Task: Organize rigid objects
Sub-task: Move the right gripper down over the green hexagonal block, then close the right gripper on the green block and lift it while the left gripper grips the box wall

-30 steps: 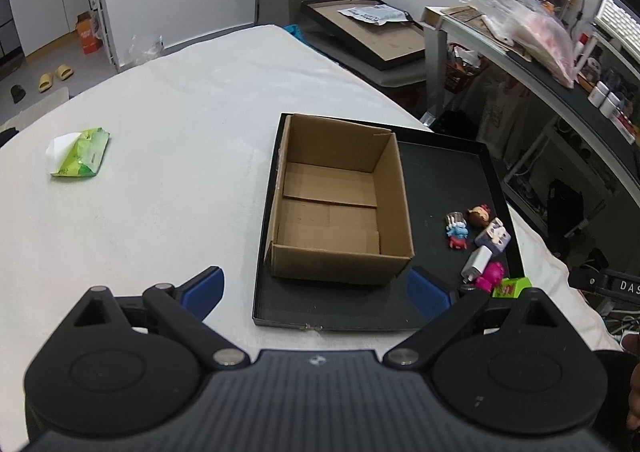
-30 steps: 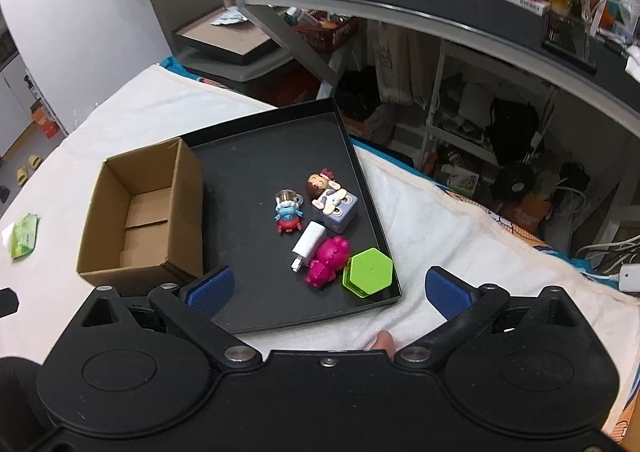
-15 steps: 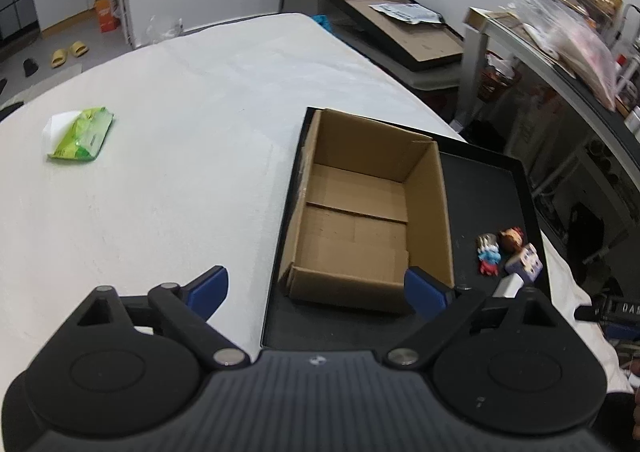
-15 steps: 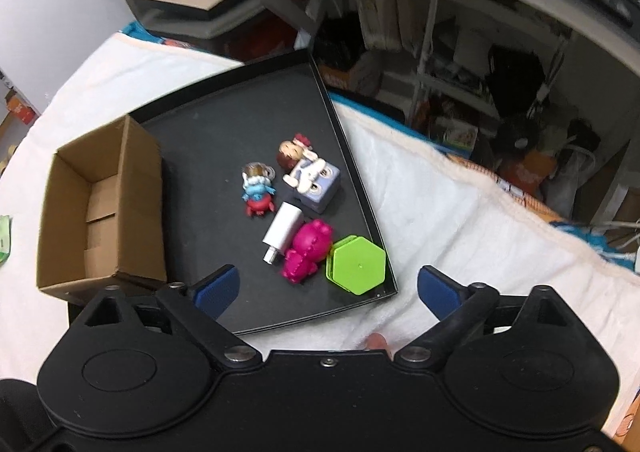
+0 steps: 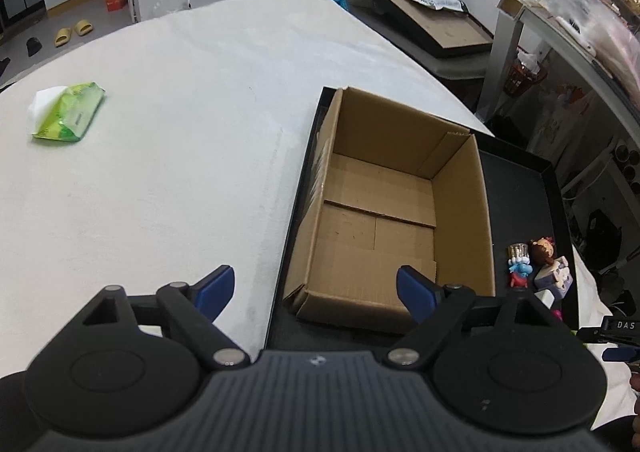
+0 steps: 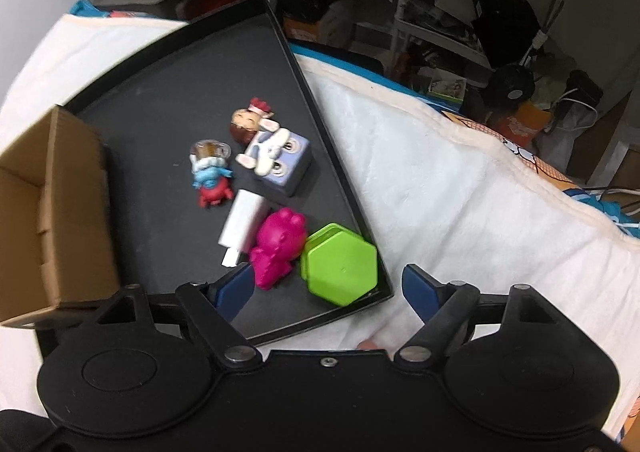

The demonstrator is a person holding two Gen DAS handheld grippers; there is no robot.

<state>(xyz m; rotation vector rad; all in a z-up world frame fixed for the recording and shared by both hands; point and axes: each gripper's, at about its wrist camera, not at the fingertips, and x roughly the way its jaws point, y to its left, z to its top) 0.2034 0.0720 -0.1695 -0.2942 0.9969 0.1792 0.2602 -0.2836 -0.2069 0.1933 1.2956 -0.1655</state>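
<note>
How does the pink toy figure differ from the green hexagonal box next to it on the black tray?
The pink toy figure is rounded and lumpy, with ears and limbs; the green hexagonal box is flat-topped with six straight sides. The pink figure lies on its side against a white charger; the green box sits flat in the corner of the black tray. Both are plain plastic, untouched, ahead of the open right gripper.
</note>
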